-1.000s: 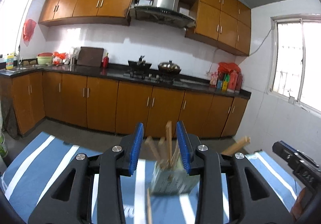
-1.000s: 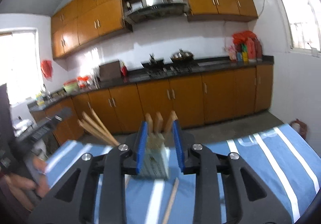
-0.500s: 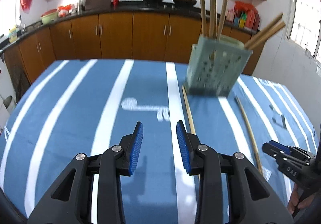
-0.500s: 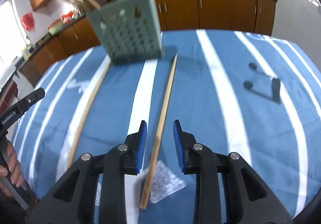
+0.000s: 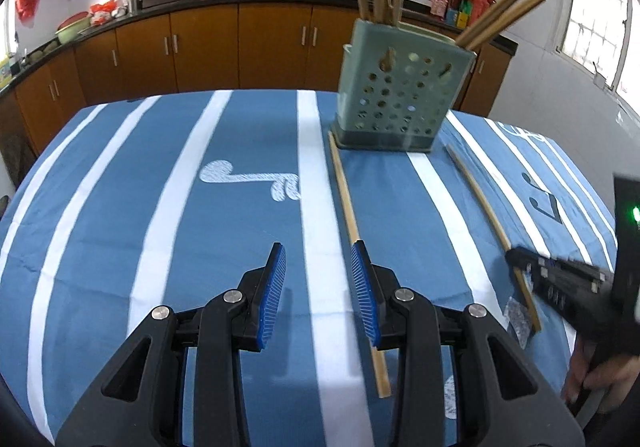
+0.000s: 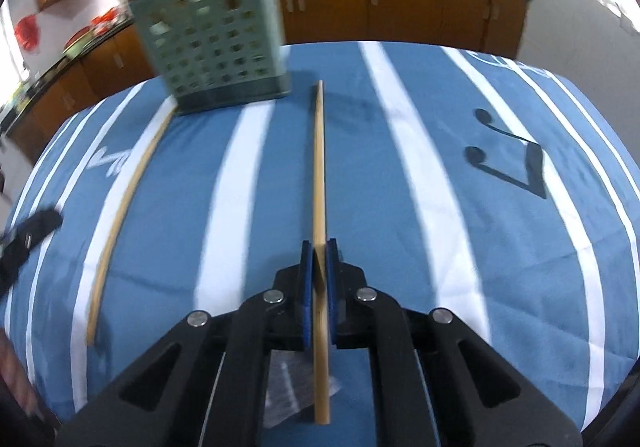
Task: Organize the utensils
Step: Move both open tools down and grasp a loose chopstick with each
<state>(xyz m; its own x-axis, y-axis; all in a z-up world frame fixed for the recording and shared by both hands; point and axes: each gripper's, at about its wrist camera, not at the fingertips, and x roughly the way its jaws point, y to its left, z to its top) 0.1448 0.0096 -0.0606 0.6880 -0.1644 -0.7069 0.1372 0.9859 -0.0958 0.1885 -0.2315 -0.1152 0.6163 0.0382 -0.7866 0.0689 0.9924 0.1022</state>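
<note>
A green perforated utensil holder (image 5: 402, 95) stands on the blue striped tablecloth (image 5: 160, 187) and holds several wooden chopsticks. Two loose chopsticks lie on the cloth. My left gripper (image 5: 318, 275) is open and empty, hovering just left of the left chopstick (image 5: 348, 207). My right gripper (image 6: 319, 267) is shut on the right chopstick (image 6: 319, 167), near its close end; the stick points toward the holder (image 6: 216, 35). The right gripper also shows at the right edge of the left wrist view (image 5: 560, 283), over the same chopstick (image 5: 486, 203).
The other chopstick (image 6: 128, 191) lies left of my right gripper. Kitchen cabinets (image 5: 200, 43) and a counter with a stove run behind the table. A small crumpled wrapper (image 6: 288, 383) lies under the held stick's near end.
Both grippers have come down toward the table. My right gripper has closed on the right chopstick, which lay between its open pads half a second ago. My left gripper stays open.
</note>
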